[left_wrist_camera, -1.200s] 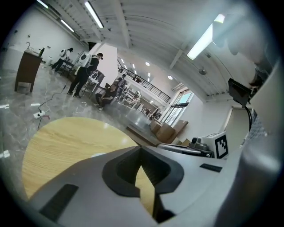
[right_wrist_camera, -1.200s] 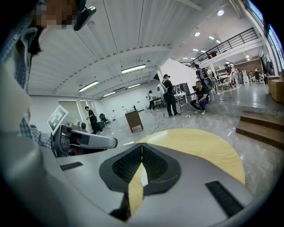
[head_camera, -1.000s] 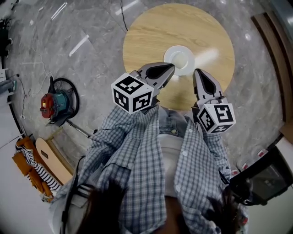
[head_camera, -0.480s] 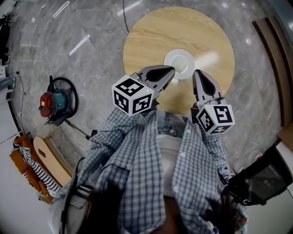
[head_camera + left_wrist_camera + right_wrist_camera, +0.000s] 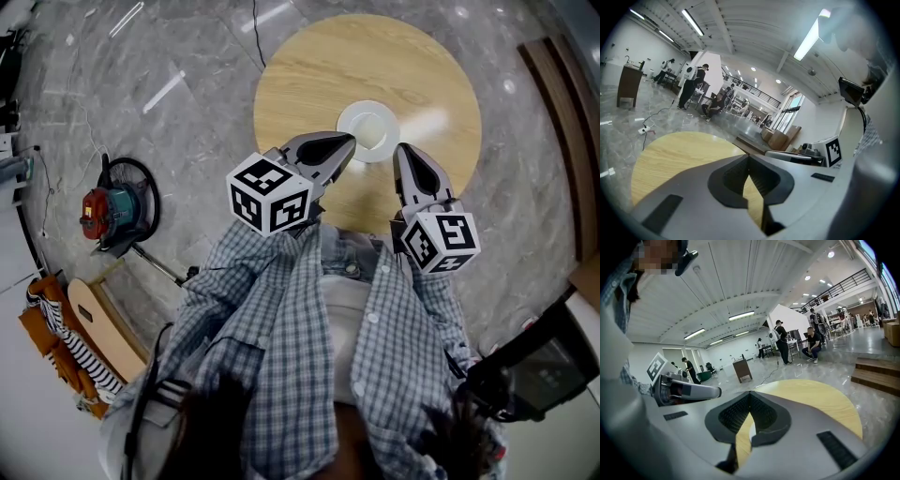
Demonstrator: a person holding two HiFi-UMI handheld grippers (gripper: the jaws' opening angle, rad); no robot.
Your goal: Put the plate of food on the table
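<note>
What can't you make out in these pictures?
- Head view: whether any food lies on the white plate. It is too small to tell.
- Head view: the legs of the wooden table, hidden under its round top.
- Left gripper view: the plate, hidden behind the body of the left gripper. Only the tabletop shows.

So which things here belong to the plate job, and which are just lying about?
Job: white plate; round wooden table; left tool; right tool, both shut, empty.
Lying about: red machine on floor; wooden board; striped cloth.
</note>
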